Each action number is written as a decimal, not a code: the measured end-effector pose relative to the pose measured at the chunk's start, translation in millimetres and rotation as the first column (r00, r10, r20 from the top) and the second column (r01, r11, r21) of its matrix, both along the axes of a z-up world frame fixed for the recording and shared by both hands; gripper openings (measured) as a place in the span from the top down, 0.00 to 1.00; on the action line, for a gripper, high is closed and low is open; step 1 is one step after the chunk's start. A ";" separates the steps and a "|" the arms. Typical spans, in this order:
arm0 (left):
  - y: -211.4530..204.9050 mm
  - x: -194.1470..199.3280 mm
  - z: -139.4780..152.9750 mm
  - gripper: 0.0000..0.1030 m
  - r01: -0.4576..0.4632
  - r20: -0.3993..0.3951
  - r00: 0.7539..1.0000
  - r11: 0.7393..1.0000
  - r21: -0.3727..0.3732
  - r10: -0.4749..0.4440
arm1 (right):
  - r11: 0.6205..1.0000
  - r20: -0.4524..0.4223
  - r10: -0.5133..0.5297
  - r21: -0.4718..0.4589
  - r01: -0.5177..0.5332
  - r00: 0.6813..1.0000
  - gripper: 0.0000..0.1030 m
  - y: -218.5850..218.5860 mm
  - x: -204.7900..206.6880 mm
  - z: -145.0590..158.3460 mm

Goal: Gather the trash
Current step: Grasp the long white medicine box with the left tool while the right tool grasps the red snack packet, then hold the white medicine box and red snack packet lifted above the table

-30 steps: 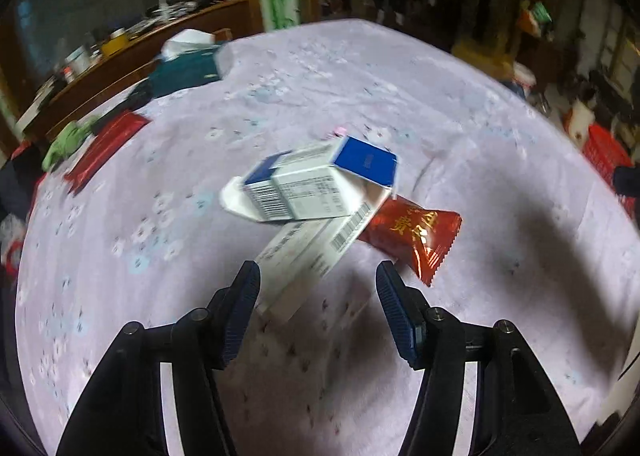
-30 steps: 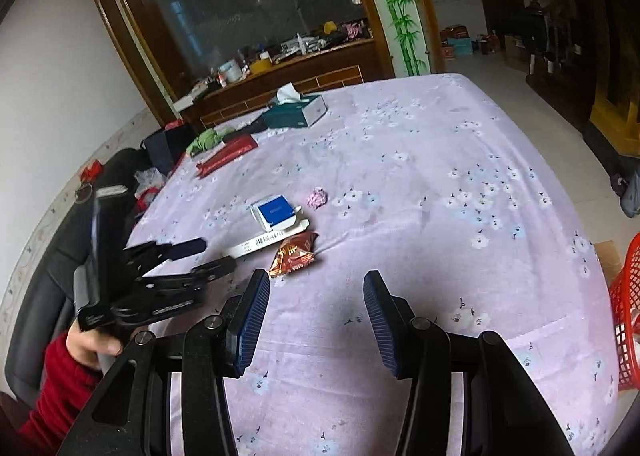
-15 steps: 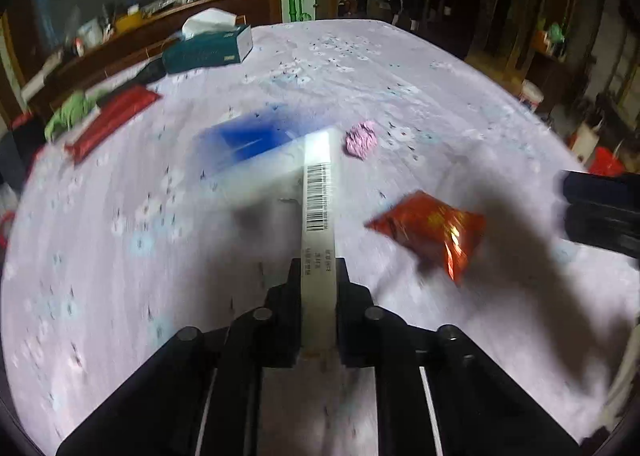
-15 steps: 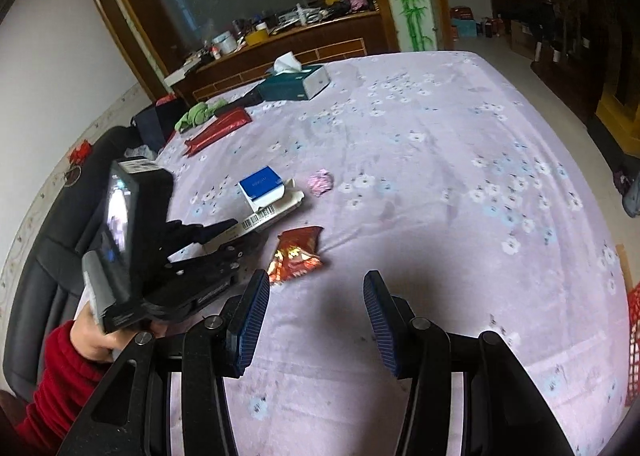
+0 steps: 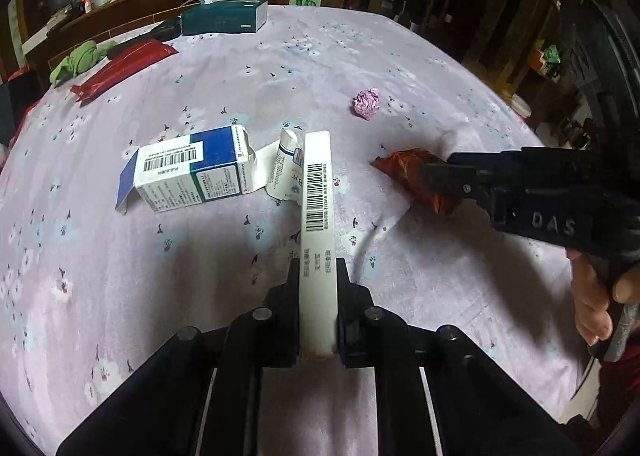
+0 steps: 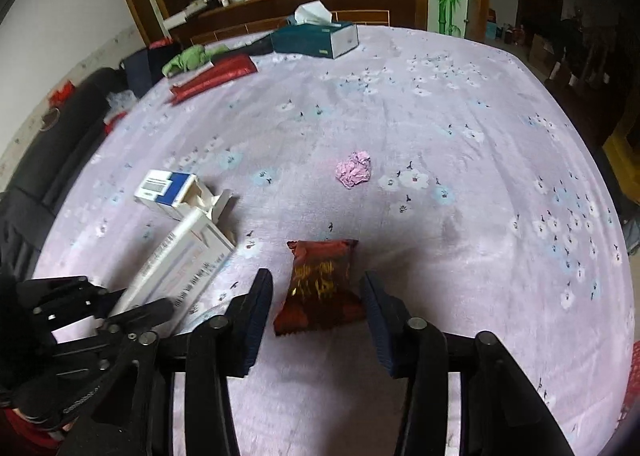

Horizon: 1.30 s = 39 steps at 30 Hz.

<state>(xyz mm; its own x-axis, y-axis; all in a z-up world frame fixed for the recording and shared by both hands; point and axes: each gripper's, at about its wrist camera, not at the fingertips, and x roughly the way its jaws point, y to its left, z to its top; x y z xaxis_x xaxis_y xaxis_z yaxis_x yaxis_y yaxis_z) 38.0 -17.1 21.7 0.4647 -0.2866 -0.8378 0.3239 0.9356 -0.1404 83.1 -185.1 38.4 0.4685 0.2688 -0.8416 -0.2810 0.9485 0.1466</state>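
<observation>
Since the earlier frame the left hand-held gripper (image 5: 318,308) has pinched the flat box (image 5: 317,211), while the right hand-held gripper (image 6: 316,306), closing astride the wrapper (image 6: 320,290) without pressing it yet, may let that slick foil squirt free.

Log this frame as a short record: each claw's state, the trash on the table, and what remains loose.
left claw: shut on the flat white box, held edge-up
right claw: closing around the red snack wrapper, pads not yet touching it
loose trash: open blue-and-white carton, small white tube, crumpled pink paper
surface: floral purple tablecloth
far end: teal tissue box, long red packet, green cloth
</observation>
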 end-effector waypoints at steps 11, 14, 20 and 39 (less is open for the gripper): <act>6.0 -8.1 7.1 0.88 -0.077 0.051 0.995 0.995 -0.058 0.080 | 1.000 -0.004 -0.002 -0.005 0.002 1.000 0.71 -5.8 -17.8 -5.1; 7.4 -29.1 22.2 0.88 -0.112 0.112 0.986 0.991 -0.079 0.121 | 0.999 0.031 -0.008 0.034 0.007 0.999 0.71 -13.8 -39.7 4.6; -9.0 -81.4 41.2 0.88 -0.170 0.239 0.953 0.981 -0.097 0.189 | 0.996 0.130 -0.043 0.089 0.031 0.991 0.71 -28.3 -91.1 26.4; -44.0 -127.7 45.5 0.88 -0.213 0.324 0.921 0.976 -0.040 0.214 | 0.993 0.265 -0.111 0.067 0.097 0.958 0.70 -57.9 -175.8 39.0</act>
